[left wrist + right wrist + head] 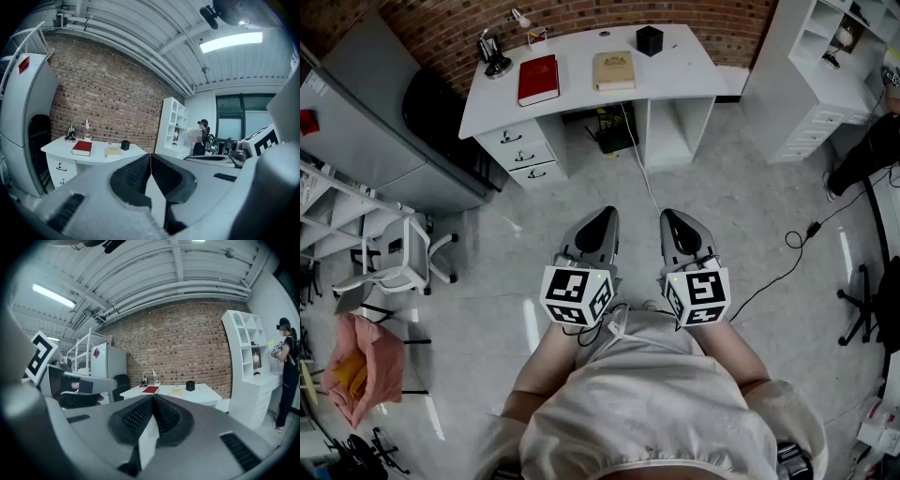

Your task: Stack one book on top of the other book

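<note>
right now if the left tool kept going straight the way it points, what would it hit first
Open floor lies ahead of the shut left tool, so the way looks free up to the desk. It would probably meet the desk's front, right of the drawers, though depth is unclear.
</note>
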### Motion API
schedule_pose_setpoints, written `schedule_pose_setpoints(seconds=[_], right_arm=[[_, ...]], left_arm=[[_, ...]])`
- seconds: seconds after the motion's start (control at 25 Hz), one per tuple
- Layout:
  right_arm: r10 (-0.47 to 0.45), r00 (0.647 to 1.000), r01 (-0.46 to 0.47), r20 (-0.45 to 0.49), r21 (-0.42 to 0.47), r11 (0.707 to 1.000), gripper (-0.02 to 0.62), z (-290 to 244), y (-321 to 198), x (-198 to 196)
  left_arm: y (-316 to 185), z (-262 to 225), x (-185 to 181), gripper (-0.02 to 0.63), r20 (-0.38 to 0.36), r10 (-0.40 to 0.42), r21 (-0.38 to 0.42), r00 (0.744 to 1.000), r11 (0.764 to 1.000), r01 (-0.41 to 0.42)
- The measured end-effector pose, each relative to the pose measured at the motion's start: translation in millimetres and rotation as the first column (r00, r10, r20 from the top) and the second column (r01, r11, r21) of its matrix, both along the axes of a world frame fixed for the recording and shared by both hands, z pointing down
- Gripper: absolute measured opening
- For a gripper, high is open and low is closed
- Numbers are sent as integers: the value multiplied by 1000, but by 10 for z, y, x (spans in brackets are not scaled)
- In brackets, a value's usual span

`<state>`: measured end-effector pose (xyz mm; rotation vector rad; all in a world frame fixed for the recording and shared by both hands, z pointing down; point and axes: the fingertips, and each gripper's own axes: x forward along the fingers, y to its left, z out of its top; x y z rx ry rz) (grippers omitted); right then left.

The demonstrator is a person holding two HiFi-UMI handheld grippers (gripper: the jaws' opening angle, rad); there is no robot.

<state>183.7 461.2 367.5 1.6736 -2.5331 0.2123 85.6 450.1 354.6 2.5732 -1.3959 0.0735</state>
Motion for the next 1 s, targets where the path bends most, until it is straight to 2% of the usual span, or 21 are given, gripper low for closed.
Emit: schedule_pose_setpoints(seconds=[0.24,0.6,1.0], right_arm=[[-4,1000,4,-18,-2,1000,26,1,-68,111],[-37,999,37,3,-11,999,28,59,-124,270],[-60,998,62,31,-84,995,28,283,-327,509]], left_arm=[[-75,-28,28,20,17,-16,15,1000,1000,16],[-123,102,237,20,20,-29,-12,999,999,30],[-256,303,424,20,11,-74,-71,997,995,75]])
